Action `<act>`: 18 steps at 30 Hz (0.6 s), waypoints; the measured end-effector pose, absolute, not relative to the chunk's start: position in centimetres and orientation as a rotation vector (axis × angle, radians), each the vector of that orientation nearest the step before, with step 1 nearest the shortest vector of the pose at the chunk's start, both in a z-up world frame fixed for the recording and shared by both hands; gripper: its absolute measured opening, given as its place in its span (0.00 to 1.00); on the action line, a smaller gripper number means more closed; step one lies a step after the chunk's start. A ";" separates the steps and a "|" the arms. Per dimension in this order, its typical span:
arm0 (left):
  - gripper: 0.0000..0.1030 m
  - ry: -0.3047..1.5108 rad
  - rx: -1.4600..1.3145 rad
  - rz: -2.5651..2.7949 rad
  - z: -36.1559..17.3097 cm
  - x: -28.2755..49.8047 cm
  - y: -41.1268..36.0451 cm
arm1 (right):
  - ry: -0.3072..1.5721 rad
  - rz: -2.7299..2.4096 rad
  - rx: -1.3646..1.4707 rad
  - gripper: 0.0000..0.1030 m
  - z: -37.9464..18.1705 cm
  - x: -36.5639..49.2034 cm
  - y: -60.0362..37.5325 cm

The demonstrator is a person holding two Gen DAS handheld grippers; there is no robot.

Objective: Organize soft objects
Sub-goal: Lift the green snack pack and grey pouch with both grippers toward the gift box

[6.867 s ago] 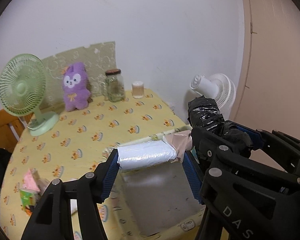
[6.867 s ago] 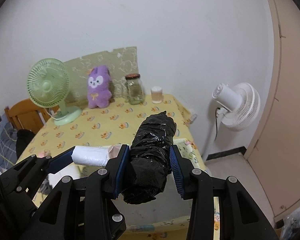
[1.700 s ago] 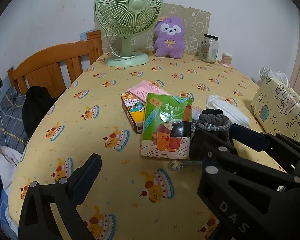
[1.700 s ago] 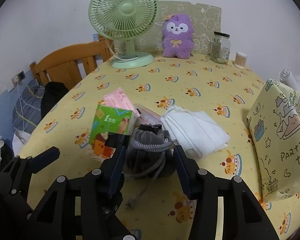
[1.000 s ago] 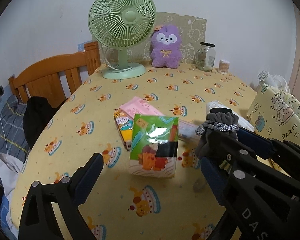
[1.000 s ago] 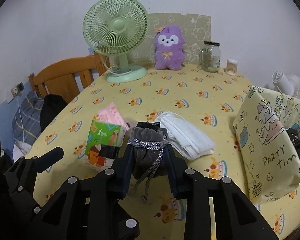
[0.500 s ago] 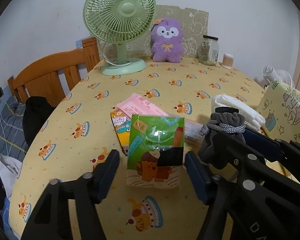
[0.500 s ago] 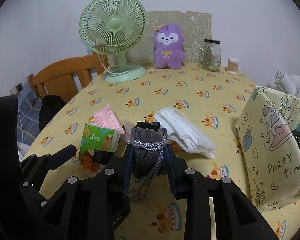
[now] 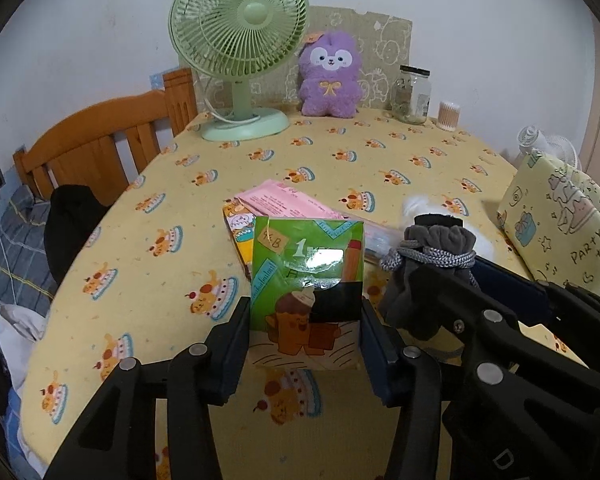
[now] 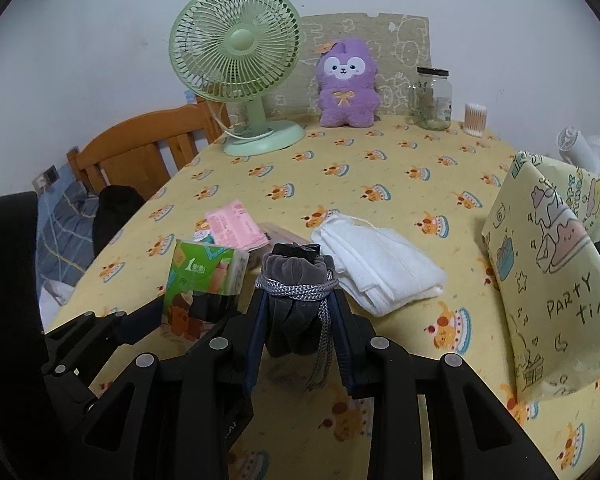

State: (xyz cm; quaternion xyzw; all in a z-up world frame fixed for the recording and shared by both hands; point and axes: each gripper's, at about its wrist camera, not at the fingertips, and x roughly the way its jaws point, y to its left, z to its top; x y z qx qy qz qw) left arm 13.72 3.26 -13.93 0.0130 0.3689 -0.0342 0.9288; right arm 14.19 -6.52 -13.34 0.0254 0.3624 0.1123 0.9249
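Green tissue pack (image 9: 306, 292) squeezed between the 2 fingers of the left claw (image 9: 302, 344), pads pressed to both sides, jaws having just been closing onto it; pack's lower edge low over the yellow bench (image 9: 148, 264), whether touching it cannot be told. Grey drawstring pouch (image 10: 296, 304) clamped in the right claw (image 10: 298, 328), jaws narrow, cord hanging down between the fingers. Just beside the pouch, folded white cloth (image 10: 376, 264) lying flat on the bench. Behind the pack, pink packet (image 9: 288, 200) resting on a cartoon-printed box (image 9: 240, 228). At the right edge, yellow party bag (image 10: 548, 280) standing upright.
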 end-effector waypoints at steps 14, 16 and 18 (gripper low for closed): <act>0.51 0.724 0.008 -0.079 -10.9 11.5 2.8 | 0.683 0.235 0.054 0.33 -10.4 11.8 -7.2; 0.51 0.714 0.007 -0.077 -10.3 11.2 2.6 | 0.674 0.236 0.055 0.34 -9.8 11.6 -7.5; 0.51 0.706 0.006 -0.076 -9.8 11.0 2.4 | 0.666 0.237 0.053 0.34 -9.3 11.4 -7.6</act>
